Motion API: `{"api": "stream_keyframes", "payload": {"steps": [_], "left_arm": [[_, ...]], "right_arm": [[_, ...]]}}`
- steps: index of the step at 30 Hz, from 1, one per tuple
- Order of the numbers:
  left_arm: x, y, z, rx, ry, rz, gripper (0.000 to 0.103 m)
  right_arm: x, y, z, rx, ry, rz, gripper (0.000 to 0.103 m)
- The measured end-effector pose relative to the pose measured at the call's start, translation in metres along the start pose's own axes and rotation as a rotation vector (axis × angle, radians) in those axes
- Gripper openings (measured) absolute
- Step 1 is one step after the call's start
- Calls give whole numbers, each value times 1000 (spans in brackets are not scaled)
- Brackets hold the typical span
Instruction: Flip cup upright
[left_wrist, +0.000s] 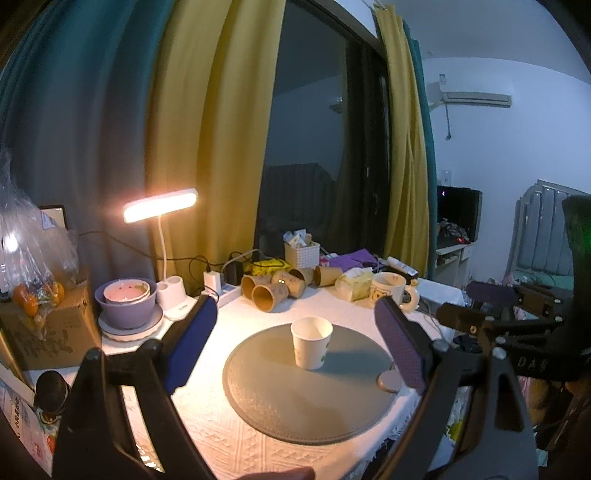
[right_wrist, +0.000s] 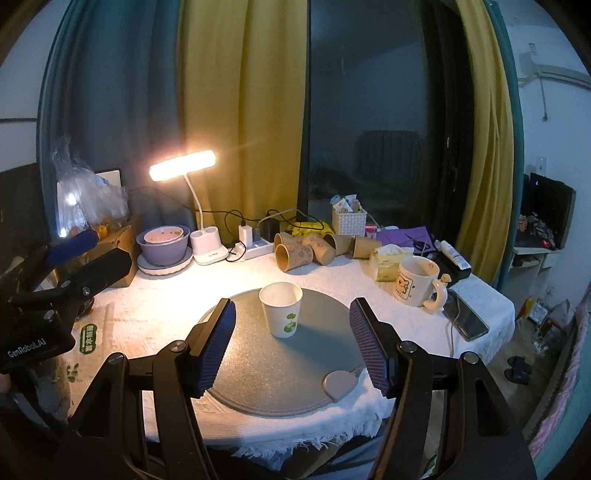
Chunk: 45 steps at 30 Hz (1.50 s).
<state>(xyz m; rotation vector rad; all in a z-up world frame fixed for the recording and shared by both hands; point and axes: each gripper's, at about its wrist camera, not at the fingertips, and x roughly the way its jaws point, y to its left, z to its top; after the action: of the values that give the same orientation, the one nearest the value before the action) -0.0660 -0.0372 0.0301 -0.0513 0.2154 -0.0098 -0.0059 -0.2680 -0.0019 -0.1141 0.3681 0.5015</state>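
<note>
While both hand-held tools hang above the near edge of a table, each shows its two blue-padded fingers at the bottom of its own view. From the left wrist camera, the left gripper is spread wide and holds nothing. From the right wrist camera, the right gripper is likewise spread wide and empty.

Between the fingers in both views lies a round grey placemat on a white textured tablecloth. At the centre of each frame, a white paper cup with a green logo stands upright on the mat's far half, mouth up, touching neither tool.

Further back, upper centre, several brown paper cups lie on their sides. Right of them stands a cream cartoon-printed mug. At upper left, a lit white desk lamp glows beside stacked purple bowls. Yellow curtains hang behind.
</note>
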Motion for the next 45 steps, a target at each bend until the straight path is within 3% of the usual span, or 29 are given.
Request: {"api": "stream_keyframes", "payload": {"steps": [45], "left_arm": [[1,5,-5,-17,8,9,88]], "right_arm": [[6,3,-3,5,14,13,67]]}}
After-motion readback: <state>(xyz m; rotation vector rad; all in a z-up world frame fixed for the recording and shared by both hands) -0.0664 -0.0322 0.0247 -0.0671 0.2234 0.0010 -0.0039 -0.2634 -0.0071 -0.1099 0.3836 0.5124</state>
